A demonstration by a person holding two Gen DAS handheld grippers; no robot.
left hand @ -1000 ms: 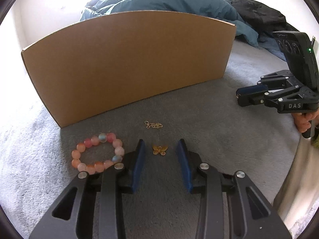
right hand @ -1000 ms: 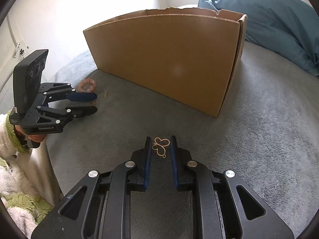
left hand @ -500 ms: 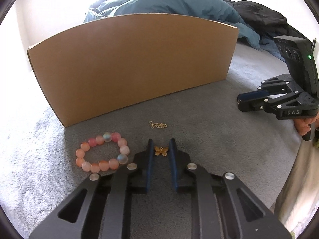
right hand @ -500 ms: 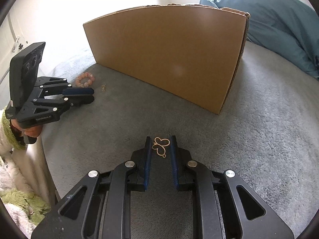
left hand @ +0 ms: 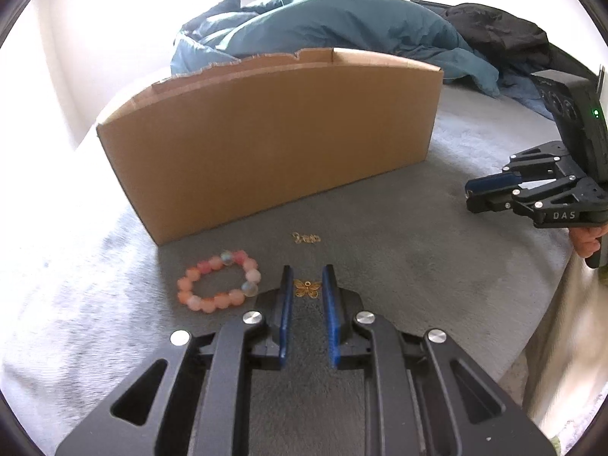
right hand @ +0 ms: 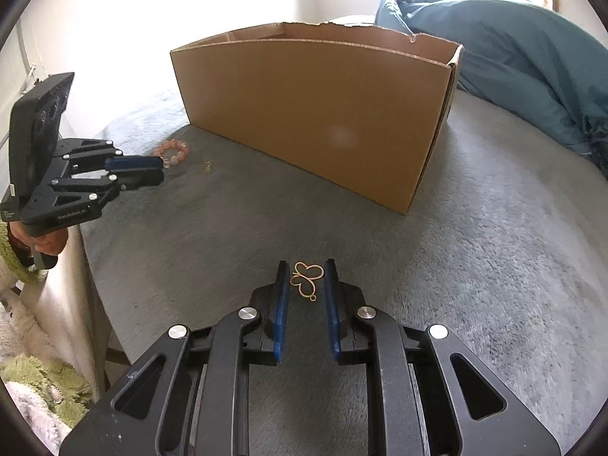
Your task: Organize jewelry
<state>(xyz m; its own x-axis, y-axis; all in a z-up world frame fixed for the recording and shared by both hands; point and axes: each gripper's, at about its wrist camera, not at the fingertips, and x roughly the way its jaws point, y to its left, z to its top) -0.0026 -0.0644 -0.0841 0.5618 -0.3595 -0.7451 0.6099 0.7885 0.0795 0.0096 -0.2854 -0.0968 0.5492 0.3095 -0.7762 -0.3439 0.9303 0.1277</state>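
**Colours on the grey blanket**

The blanket (left hand: 418, 266) is plain grey. The cardboard box (left hand: 273, 152) is plain brown. At 9 o'clock from the left gripper (left hand: 307, 285), black with blue pads (left hand: 285, 315), is a bracelet (left hand: 218, 285) of pink, peach and pale blue beads. The small butterfly charm (left hand: 307, 288) is gold. The outline butterfly (right hand: 306, 279) is gold too. The duvet (left hand: 334, 26) is teal.

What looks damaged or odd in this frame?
Only the cardboard box: its top rear edge is ragged and torn. The bead bracelet and both butterfly charms look intact.
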